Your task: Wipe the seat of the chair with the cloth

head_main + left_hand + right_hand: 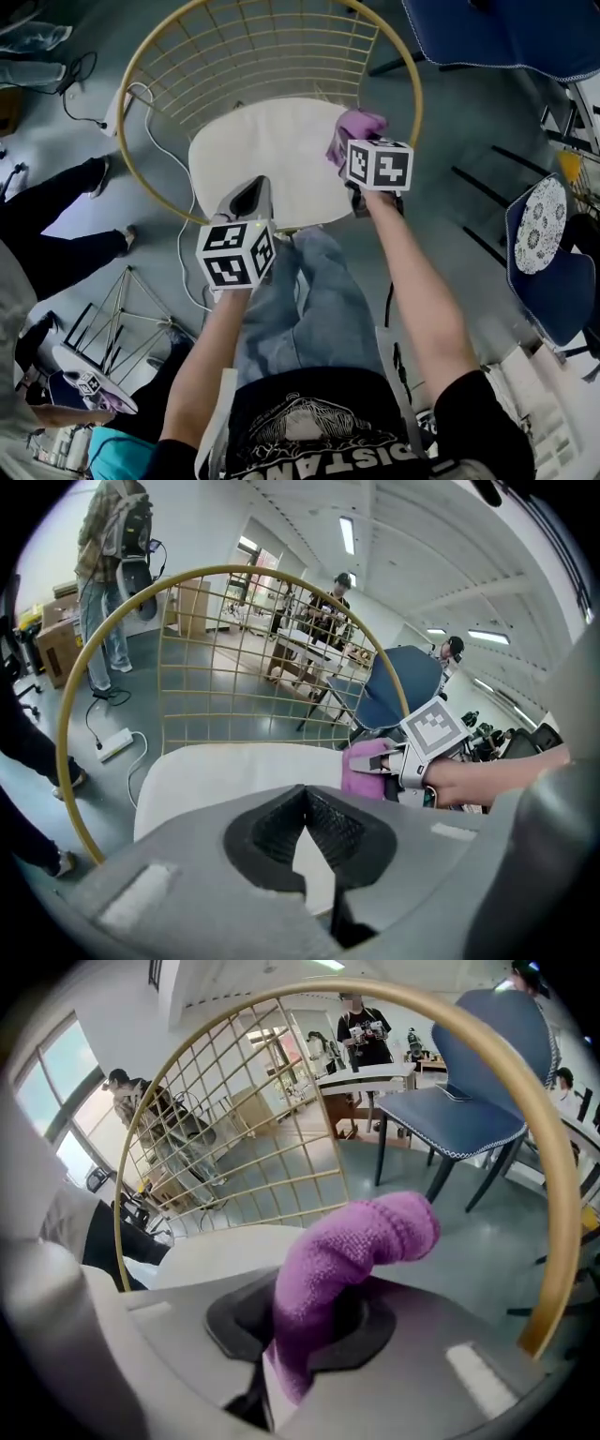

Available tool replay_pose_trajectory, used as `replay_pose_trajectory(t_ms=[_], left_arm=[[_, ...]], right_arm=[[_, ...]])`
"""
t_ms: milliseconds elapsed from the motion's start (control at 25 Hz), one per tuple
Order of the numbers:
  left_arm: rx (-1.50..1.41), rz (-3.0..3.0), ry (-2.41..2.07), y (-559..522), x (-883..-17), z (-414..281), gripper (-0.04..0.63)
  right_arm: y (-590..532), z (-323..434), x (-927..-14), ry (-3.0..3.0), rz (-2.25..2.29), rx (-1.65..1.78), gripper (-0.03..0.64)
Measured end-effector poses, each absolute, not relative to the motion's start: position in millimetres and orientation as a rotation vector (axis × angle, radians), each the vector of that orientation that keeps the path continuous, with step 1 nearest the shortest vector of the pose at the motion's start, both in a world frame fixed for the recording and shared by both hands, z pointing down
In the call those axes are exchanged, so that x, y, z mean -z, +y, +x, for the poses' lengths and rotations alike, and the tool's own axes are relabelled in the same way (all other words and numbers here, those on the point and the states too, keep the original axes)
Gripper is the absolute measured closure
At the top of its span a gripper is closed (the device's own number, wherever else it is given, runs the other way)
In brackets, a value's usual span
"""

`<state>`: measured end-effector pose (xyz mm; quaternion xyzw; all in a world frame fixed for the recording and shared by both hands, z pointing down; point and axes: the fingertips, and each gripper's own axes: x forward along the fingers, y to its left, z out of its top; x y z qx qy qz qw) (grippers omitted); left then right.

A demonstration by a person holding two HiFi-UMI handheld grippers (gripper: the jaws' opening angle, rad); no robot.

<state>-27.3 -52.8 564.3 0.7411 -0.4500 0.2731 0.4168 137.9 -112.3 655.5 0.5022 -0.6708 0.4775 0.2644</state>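
The purple cloth [361,1237] is bunched into a fat roll and pinched between the jaws of the right hand-held gripper [300,1335], with most of the roll sticking out past the jaw tips. It sits at the far right edge of the white seat [272,150]. From where I stand I cannot tell whether it is pressed onto the cushion or just above it.

It looks like a soft, light, nubbly fabric that will flop and fold rather than keep its shape. My guess is that a grip on a thick fold, like this one, suits it best, leaving enough loose cloth to drag flat across the padding.

The left hand-held gripper [249,195] has its jaws closed on nothing and is poised over the front edge of the seat. The chair's gold wire back [216,47] curves round behind the cushion.
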Motion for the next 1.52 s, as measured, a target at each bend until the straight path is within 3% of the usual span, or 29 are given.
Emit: replay_pose_trajectory(t_ms=[200,680,920,1240,1520], left_arm=[[-0.675,1.828,-1.172,-47,-567,-48,0.597],[-0.667,1.658,-1.340,-17,-577,-147,0.598],[-0.660,1.593,-1.383,2,-575,-180,0.598],[-0.665,1.593,-1.369,13,-585,-188,0.598],[-0.696,1.632,-1.314,9,-592,-152,0.598]], right_arm=[[-113,106,-631,-1.940,1.288,-1.305,0.555],[-70,-104,-609,-2.249,0.776,-1.381,0.555],[-48,-171,-616,-2.264,0.638,-1.414,0.555],[-30,-188,-636,-2.238,0.609,-1.394,0.555],[-32,-135,-649,-2.197,0.685,-1.408,0.555]])
